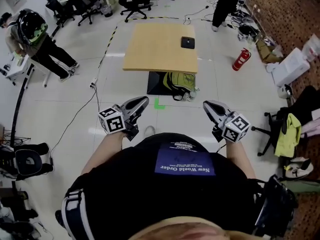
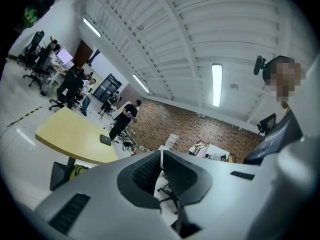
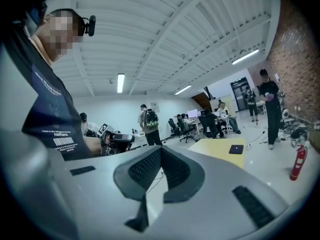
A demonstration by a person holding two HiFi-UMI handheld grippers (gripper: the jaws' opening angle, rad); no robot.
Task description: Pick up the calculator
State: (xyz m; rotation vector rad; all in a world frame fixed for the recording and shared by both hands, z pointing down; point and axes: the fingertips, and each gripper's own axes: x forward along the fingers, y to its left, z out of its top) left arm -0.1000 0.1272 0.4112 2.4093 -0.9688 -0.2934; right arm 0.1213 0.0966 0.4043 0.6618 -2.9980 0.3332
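Observation:
The calculator (image 1: 188, 42) is a small dark slab lying near the far right corner of a light wooden table (image 1: 155, 54), well ahead of me across the floor. It also shows on that table in the left gripper view as the calculator (image 2: 105, 140) and in the right gripper view as the calculator (image 3: 236, 149). My left gripper (image 1: 145, 100) and right gripper (image 1: 206, 104) are held out in front of my body, far short of the table. Both point level and sit shut with nothing between the jaws, the left gripper (image 2: 161, 152) and the right gripper (image 3: 160, 149).
A green backpack (image 1: 181, 81) lies on a black base under the table's near edge. A red fire extinguisher (image 1: 241, 59) stands to the right. Office chairs (image 1: 135, 1), people (image 1: 35, 39) and floor cables (image 1: 75, 119) ring the area. A green tape mark (image 1: 158, 104) is on the floor.

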